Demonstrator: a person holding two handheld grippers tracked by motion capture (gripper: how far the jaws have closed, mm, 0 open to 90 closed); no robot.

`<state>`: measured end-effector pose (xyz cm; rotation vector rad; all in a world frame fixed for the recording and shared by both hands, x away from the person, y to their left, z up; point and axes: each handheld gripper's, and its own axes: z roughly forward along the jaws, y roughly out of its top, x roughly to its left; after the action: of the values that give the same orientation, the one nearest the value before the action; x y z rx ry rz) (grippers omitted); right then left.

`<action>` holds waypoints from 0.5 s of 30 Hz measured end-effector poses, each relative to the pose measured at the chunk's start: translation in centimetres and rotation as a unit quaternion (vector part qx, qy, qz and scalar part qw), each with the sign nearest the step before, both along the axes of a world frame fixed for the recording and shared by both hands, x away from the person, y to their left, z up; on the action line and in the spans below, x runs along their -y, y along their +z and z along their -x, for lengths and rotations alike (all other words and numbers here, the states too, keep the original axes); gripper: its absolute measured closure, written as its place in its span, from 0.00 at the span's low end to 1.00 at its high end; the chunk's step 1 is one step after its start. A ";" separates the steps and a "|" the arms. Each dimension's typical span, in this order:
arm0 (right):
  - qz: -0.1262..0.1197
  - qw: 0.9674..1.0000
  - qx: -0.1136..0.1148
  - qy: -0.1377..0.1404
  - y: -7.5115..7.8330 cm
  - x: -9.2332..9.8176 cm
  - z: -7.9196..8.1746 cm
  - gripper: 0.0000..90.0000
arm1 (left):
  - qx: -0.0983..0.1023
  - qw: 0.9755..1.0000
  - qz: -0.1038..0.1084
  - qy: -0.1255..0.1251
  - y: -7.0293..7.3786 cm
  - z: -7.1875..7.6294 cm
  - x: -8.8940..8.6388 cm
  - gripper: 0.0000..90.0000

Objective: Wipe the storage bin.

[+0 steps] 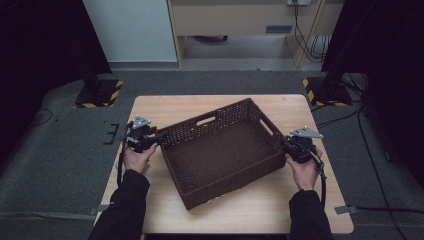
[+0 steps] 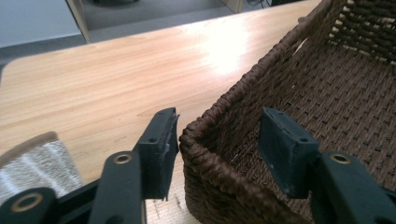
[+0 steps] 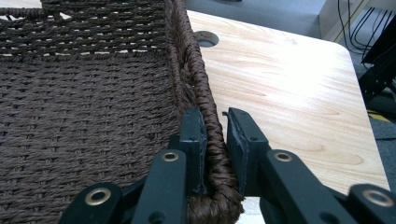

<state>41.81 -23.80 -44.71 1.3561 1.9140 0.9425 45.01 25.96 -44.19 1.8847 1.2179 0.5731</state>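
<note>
A dark brown wicker basket (image 1: 205, 121) sits at an angle on the wooden table (image 1: 165, 107), with nothing inside it. My left gripper (image 1: 157, 139) is at its left corner. In the left gripper view the left gripper (image 2: 219, 140) is open and straddles the corner rim (image 2: 243, 84), one pad outside and one inside, the inside pad clear of the wall. My right gripper (image 1: 286, 146) is at the basket's right corner. In the right gripper view the right gripper (image 3: 217, 140) is shut on the braided rim (image 3: 187, 46), one pad on each side.
A round cable hole (image 3: 205, 38) lies in the tabletop beyond the basket. Two black stand bases with yellow-black stripes (image 1: 100, 92) (image 1: 325, 90) sit on the carpet behind the table. Bare wood runs along the table's front edge (image 1: 250, 210).
</note>
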 end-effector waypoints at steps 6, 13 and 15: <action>-0.014 0.999 0.029 0.001 0.8 0.1 0.6 0.61 | -0.007 1.000 -0.007 0.004 -0.2 0.4 0.0 0.58; -0.022 0.998 0.055 0.013 2.4 -0.1 2.0 0.48 | -0.013 1.000 -0.001 0.004 0.0 2.5 0.0 0.56; -0.028 0.998 0.061 0.016 2.8 -0.2 2.5 0.45 | -0.013 1.000 0.003 0.007 0.0 3.1 0.0 0.55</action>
<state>39.34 -23.65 -41.94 1.2728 1.8345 1.0770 41.92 25.95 -44.17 1.8861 1.2481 0.5535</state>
